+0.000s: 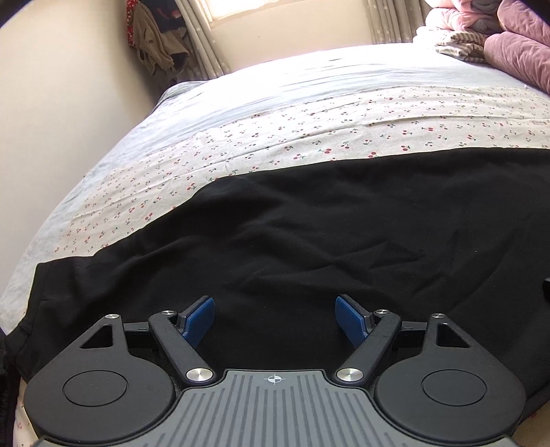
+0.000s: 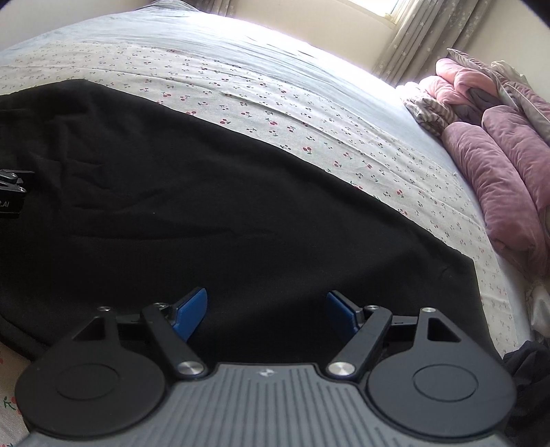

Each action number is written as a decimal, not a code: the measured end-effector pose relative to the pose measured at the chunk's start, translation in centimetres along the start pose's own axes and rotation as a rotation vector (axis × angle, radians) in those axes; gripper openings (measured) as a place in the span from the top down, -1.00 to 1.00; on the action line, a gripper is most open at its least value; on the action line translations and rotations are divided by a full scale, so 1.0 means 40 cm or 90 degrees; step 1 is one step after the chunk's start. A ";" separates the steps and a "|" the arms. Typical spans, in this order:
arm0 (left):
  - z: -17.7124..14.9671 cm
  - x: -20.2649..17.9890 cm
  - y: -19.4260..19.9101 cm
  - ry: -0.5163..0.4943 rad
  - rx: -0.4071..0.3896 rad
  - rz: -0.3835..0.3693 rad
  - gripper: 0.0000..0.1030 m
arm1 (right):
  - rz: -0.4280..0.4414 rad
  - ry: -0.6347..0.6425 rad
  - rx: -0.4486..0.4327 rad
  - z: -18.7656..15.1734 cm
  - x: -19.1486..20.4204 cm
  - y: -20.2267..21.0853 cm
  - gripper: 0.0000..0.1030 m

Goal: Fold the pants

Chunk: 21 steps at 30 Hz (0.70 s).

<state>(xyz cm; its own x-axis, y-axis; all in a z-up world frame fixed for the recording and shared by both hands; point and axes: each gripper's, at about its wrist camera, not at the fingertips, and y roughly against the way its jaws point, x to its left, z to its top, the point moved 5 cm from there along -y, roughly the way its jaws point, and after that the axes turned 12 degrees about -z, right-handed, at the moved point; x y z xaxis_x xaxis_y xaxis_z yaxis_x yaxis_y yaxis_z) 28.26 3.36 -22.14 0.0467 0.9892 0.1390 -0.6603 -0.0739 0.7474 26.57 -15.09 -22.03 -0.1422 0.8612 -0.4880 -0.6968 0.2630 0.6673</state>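
In the left wrist view, the left hand-held gripper [image 1: 275, 321] is seen from behind with its blue pads [image 1: 198, 319] set wide apart and nothing caught between them; only dark cloth shows in the gap below. The black pants [image 1: 309, 247] are spread flat across the near part of the bed [image 1: 309, 86], with a few soft creases running through the fabric, and their far edge is drawn in a long line against the cherry-print sheet [image 1: 343, 127]. Beyond the sheet a pale plain cover is lit strongly from a curtained window [image 1: 247, 10], and folded pink and mauve bedding [image 1: 515, 44] is piled at the far right corner. Clothes [image 1: 154, 37] are hung on the wall at the upper left. In the right wrist view, the right hand-held gripper [image 2: 266, 314] is likewise held with its blue pads [image 2: 189, 314] spread wide and empty above the same black pants [image 2: 206, 206], which fill the lower left of the picture and end at a corner near the right. A small black part at the left edge, probably the left hand-held gripper [image 2: 12, 192], is seen over the cloth, though too little of it is shown to be sure. The pink and mauve bedding [image 2: 498, 165] is stacked along the bed's right side.
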 end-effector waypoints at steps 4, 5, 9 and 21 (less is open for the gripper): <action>-0.021 -0.042 -0.006 0.020 0.065 -0.083 -0.55 | 0.044 -0.016 0.016 0.004 -0.005 0.000 -0.27; -0.024 -0.040 -0.011 0.040 0.073 -0.090 -0.58 | 0.059 -0.026 0.025 0.003 -0.008 -0.004 -0.27; -0.016 -0.012 -0.031 0.087 0.099 -0.105 -0.74 | 0.080 -0.040 0.039 0.001 -0.013 -0.015 -0.28; -0.014 0.001 -0.023 0.092 0.103 -0.119 -0.76 | 0.111 -0.151 0.117 -0.030 -0.152 -0.103 -0.39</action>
<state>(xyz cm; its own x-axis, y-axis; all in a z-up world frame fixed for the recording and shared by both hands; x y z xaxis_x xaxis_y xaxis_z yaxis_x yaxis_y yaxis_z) 28.46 3.53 -23.20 0.0419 0.9944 -0.0966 -0.5208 0.1043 0.8473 29.46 -21.94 -22.50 -0.0653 0.9717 -0.2270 -0.5344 0.1581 0.8303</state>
